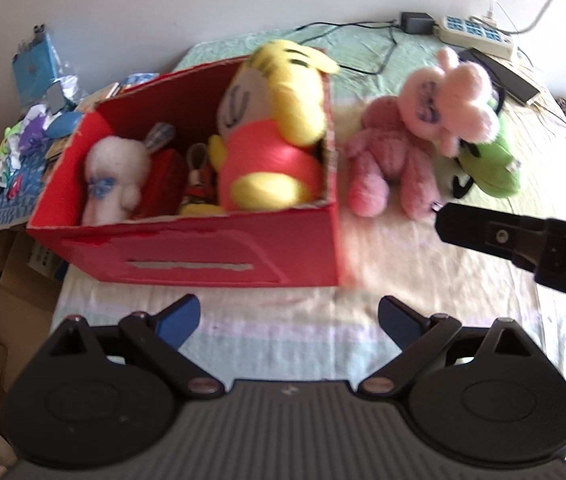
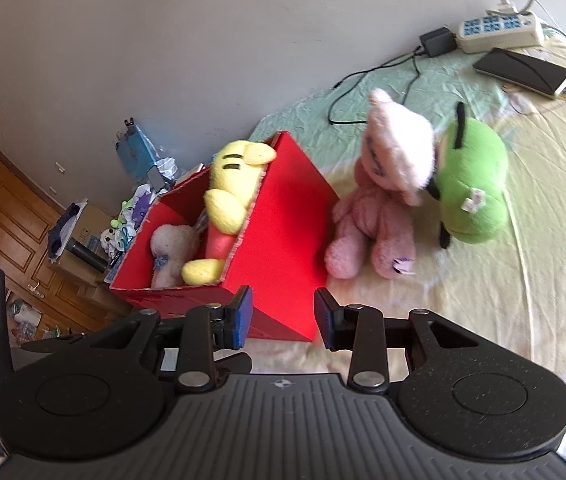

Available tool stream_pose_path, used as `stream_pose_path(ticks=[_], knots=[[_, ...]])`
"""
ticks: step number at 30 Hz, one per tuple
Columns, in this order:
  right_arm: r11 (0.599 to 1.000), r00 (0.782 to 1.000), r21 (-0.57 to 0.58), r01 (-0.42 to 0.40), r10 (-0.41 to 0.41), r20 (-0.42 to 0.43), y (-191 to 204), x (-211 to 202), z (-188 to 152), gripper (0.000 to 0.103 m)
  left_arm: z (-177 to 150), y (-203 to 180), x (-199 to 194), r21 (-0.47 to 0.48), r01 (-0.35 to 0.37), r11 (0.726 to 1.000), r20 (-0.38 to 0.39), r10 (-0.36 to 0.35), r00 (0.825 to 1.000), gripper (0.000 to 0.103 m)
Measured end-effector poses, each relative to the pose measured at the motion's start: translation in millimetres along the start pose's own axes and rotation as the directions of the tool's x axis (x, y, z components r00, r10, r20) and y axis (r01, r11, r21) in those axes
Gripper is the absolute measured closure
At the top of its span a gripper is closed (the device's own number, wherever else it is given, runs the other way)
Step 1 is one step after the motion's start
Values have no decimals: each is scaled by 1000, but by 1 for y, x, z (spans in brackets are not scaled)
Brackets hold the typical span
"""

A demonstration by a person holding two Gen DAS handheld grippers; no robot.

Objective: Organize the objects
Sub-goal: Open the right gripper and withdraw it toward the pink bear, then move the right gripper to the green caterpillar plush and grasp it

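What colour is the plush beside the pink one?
Green plush, with black parts; clearest in the right wrist view.

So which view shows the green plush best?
The right wrist view: the green plush shows nearly whole beside the pink plush. In the left wrist view the pink plush hides most of it.

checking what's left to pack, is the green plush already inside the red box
No, the green plush lies on the bed sheet outside the red box, beyond the pink plush.
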State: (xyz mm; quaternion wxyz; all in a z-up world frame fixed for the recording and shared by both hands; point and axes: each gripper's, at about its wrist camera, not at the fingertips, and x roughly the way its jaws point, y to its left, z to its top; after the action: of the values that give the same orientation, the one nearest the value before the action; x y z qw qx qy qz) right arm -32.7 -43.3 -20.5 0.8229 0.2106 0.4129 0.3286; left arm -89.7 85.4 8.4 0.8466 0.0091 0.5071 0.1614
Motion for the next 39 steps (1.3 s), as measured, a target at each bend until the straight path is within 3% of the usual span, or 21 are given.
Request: stream_pose_path(ticks=[12,21,31,39], knots=[[990,998,123,68,-69,-1,-44,-16,-10,65,0,-53,15,120,99,988,-52,-94,994,7],[973,992,195,120,-125,17,-71,-29,-16,65,4,-86,21,188,188,964,-43,-183,982,7],[950,982,264,164,-182,47,-95,-38,-11,65,16,-94,29,205,287,936,35,-300,953,7],[941,977,304,147,-186,104,-110,-36,21,64,32,-97,40,206,352,913,96,-377,921,7]])
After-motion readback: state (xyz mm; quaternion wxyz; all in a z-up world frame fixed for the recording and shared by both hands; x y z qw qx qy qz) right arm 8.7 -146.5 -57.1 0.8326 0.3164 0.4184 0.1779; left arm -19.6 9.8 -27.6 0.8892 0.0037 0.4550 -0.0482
